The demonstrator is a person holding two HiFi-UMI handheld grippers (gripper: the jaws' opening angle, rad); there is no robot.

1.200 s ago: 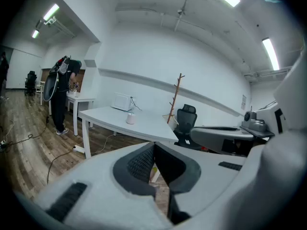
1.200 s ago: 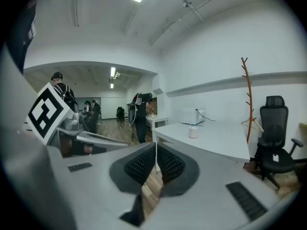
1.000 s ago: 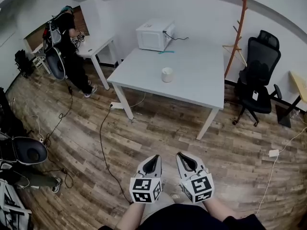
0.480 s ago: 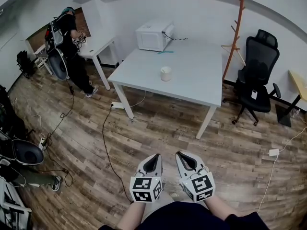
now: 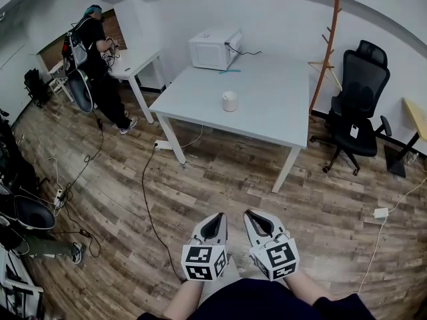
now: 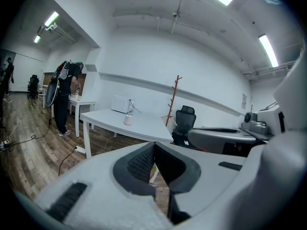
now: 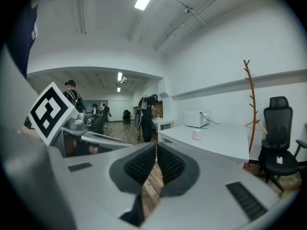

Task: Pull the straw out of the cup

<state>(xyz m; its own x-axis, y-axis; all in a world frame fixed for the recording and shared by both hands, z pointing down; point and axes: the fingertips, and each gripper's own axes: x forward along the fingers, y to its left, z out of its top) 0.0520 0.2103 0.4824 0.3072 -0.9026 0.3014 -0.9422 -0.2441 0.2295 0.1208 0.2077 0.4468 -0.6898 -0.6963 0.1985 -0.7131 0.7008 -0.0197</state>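
A small white cup point(image 5: 229, 101) stands near the middle of the pale grey table point(image 5: 280, 112), far ahead of me across the wooden floor. In the right gripper view the cup point(image 7: 196, 134) is tiny, and I cannot make out a straw in it. My left gripper point(image 5: 214, 219) and right gripper point(image 5: 252, 216) hang side by side low in the head view, well short of the table. Both point toward it. The left gripper point(image 6: 154, 145) is shut with its pads meeting and nothing between them. The right gripper point(image 7: 156, 146) is shut and empty too.
A white microwave point(image 5: 215, 48) sits at the table's far corner with a thin teal item point(image 5: 231, 72) beside it. A black office chair point(image 5: 360, 105) and a wooden coat stand point(image 5: 329, 42) are at the right. A person point(image 5: 99, 59) stands at a small white desk point(image 5: 137, 62). Cables point(image 5: 143, 199) trail over the floor.
The person at the far left desk has shifted a little to the left and the view has crept slightly. Both grippers keep their place and stay shut.
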